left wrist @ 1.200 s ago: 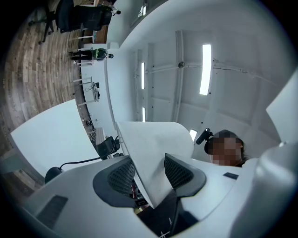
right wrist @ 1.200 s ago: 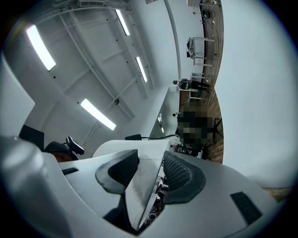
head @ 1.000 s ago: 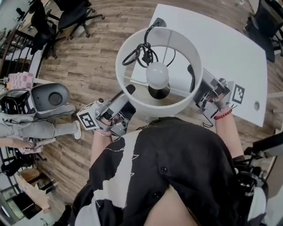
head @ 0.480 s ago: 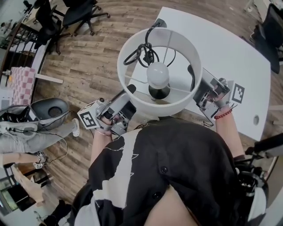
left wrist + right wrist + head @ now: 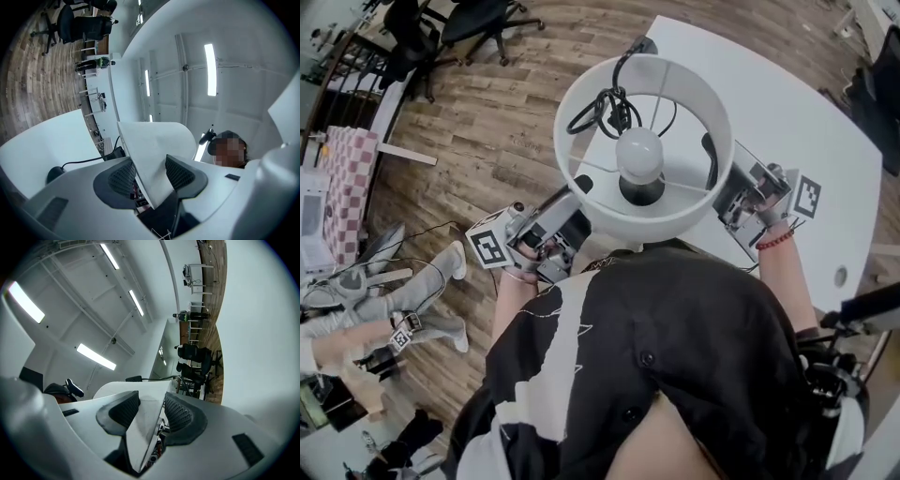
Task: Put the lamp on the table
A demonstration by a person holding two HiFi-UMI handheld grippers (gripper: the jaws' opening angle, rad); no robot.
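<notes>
Lamp (image 5: 642, 155) was held in the air between both grippers, seen from above through its open white drum shade (image 5: 581, 103).

- Left gripper (image 5: 575, 192): clamped on the shade wall at the person's left. One jaw sat inside the rim, the other outside. In the left gripper view the dark ribbed pads (image 5: 123, 178) pinched the thin white wall between them.
- Right gripper (image 5: 720, 187): clamped on the opposite side of the shade. In its own view the pads also pressed on a white edge of the shade, which ran up between them.
- Bulb (image 5: 639, 155): white and round, midway between the two grippers on a black socket. Thin spokes ran from it out to the rim.
- Cord (image 5: 605, 112): black, in loose loops beyond the left gripper, on the far side of the bulb. It ran on toward the far edge of the white table (image 5: 787, 122).
- Table: below and beyond the right gripper, with its near edge under the lamp.
- Wood floor (image 5: 487, 141): below and beyond the left gripper.
- Lamp base: hidden under the shade, so I could not tell whether it touched the table.
- Marker cube (image 5: 490, 248): on the near end of the left gripper.
</notes>
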